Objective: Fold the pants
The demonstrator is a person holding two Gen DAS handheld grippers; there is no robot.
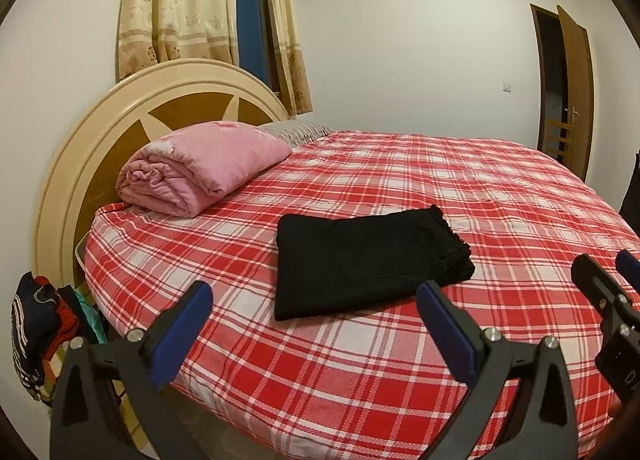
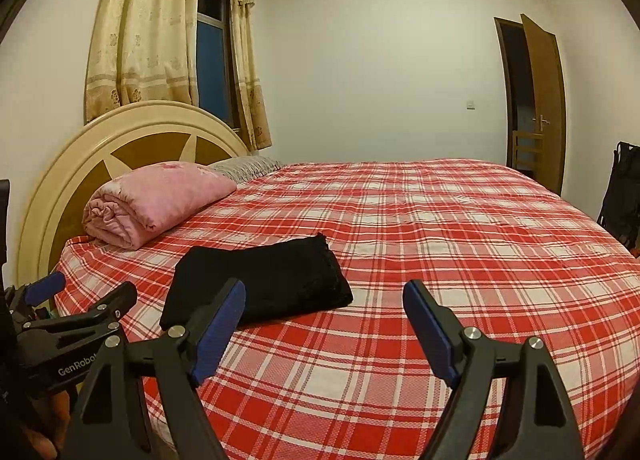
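Black pants (image 1: 360, 260) lie folded into a flat rectangle on the red plaid bed (image 1: 460, 188). They also show in the right wrist view (image 2: 264, 284). My left gripper (image 1: 314, 292) is open and empty, held above the bed's near edge, just short of the pants. My right gripper (image 2: 324, 292) is open and empty, to the right of the pants. The right gripper also shows at the right edge of the left wrist view (image 1: 604, 264). The left gripper shows at the left edge of the right wrist view (image 2: 86, 290).
A folded pink quilt (image 1: 200, 168) lies by the round headboard (image 1: 80, 164), with a striped pillow (image 1: 296, 130) behind it. Clothes (image 1: 36, 324) hang at the bed's left side. A curtained window (image 1: 248, 12) and an open door (image 1: 572, 92) are beyond.
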